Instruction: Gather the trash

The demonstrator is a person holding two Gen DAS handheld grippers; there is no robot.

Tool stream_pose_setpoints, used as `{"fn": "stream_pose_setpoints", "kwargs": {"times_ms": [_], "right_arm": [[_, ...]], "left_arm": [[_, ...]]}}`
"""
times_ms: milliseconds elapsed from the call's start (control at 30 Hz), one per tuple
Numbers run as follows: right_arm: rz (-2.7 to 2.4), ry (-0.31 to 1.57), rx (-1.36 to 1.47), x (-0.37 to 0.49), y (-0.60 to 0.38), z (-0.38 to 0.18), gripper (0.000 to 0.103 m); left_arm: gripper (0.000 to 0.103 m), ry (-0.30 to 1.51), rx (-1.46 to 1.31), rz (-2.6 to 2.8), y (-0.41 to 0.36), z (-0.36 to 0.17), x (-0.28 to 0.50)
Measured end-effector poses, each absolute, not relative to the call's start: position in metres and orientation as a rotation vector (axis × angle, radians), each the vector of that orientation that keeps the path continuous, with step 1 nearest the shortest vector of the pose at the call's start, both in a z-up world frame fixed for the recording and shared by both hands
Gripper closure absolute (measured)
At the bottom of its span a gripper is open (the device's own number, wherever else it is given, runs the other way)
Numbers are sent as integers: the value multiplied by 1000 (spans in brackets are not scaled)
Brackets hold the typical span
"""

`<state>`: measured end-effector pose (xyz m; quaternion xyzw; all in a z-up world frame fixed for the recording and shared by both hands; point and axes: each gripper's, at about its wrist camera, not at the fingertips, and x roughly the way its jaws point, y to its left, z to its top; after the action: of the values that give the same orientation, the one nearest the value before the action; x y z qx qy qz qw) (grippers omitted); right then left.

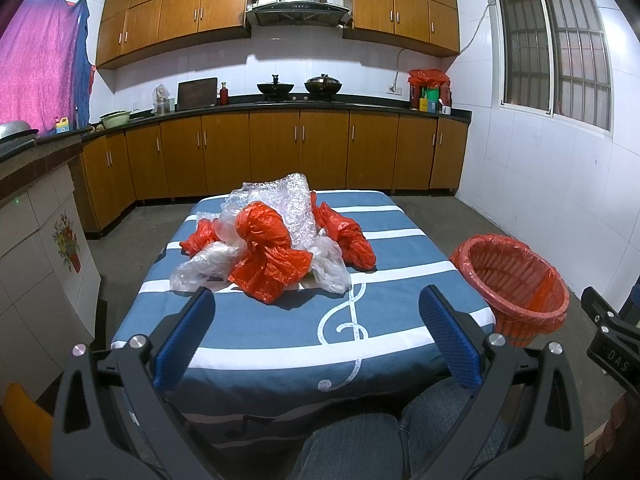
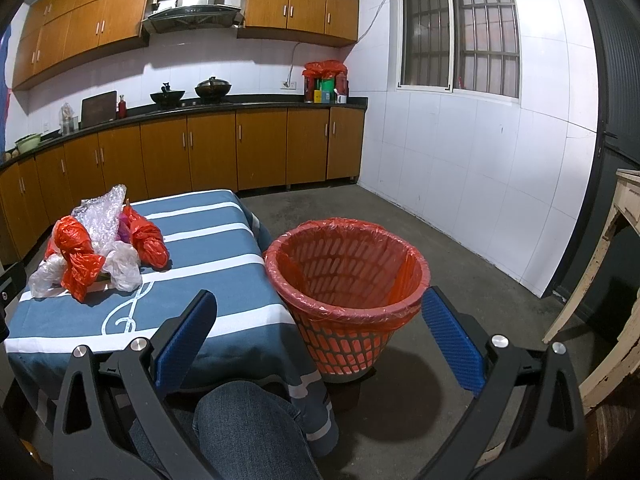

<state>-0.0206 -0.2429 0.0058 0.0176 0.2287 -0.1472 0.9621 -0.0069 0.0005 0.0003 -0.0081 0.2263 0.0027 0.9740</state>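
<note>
A pile of trash (image 1: 276,236) lies mid-table: crumpled red plastic bags (image 1: 268,256), clear bags (image 1: 200,264) and bubble wrap (image 1: 292,200). It also shows in the right wrist view (image 2: 100,248). A red mesh bin (image 1: 516,280) with a red liner stands on the floor right of the table, and shows in the right wrist view (image 2: 344,280). My left gripper (image 1: 316,304) is open and empty, short of the pile above the table's near half. My right gripper (image 2: 320,308) is open and empty, facing the bin.
The table (image 1: 280,340) has a blue cloth with white stripes and a treble clef. My jeans-clad knees (image 1: 360,440) sit at its near edge. Kitchen cabinets (image 1: 280,152) line the far wall. A worn cream furniture piece (image 2: 612,280) stands at right.
</note>
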Motion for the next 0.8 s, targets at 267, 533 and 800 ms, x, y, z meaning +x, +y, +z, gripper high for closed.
{"fn": "stream_pose_setpoints", "kwargs": {"times_ms": [267, 533, 800], "right_arm": [[-298, 465, 36, -19, -243, 6, 2], [-298, 466, 36, -19, -243, 6, 2], [-298, 466, 36, -19, -244, 6, 2]], "left_arm": [[4, 459, -16, 6, 0, 0, -1], [4, 460, -17, 5, 1, -1, -5], [4, 464, -16, 4, 0, 0, 1]]}}
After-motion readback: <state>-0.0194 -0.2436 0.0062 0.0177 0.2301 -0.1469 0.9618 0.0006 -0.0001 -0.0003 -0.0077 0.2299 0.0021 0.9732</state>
